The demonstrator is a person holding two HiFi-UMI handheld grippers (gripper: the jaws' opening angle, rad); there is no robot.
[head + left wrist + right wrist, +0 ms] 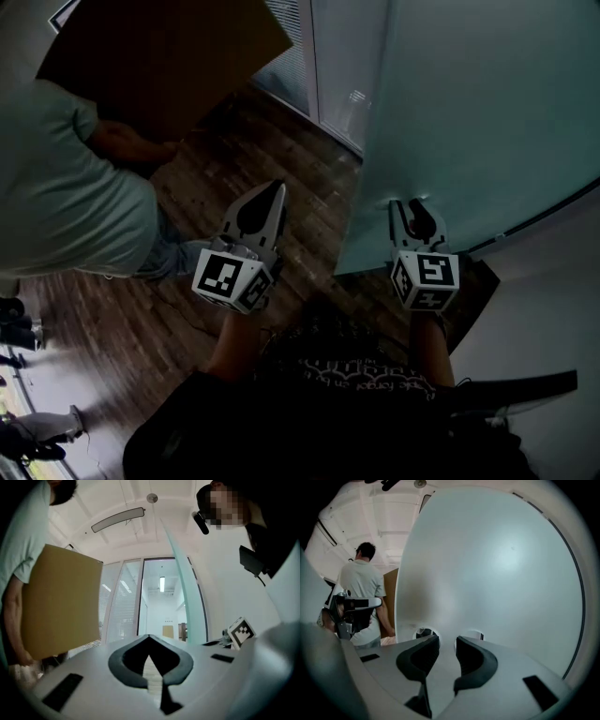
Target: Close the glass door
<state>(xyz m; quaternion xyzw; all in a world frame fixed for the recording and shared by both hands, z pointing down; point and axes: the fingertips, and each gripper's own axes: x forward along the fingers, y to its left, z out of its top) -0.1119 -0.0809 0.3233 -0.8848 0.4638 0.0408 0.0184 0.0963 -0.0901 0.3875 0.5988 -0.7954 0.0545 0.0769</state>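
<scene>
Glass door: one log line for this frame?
glass door: open | right gripper: open, at door face | left gripper: shut, empty, off door

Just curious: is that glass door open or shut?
Open: the glass door stands swung out, its free edge over the wooden floor.

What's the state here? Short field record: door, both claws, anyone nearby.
door: frosted glass door, swung open, its bottom edge angled across the wood floor
right claw: open, nothing between the jaws, pointed at the door face by two round fittings
left claw: shut, empty, off the door, over the floor
bystander: person in a light shirt, carrying a cardboard box, left of the door
</scene>
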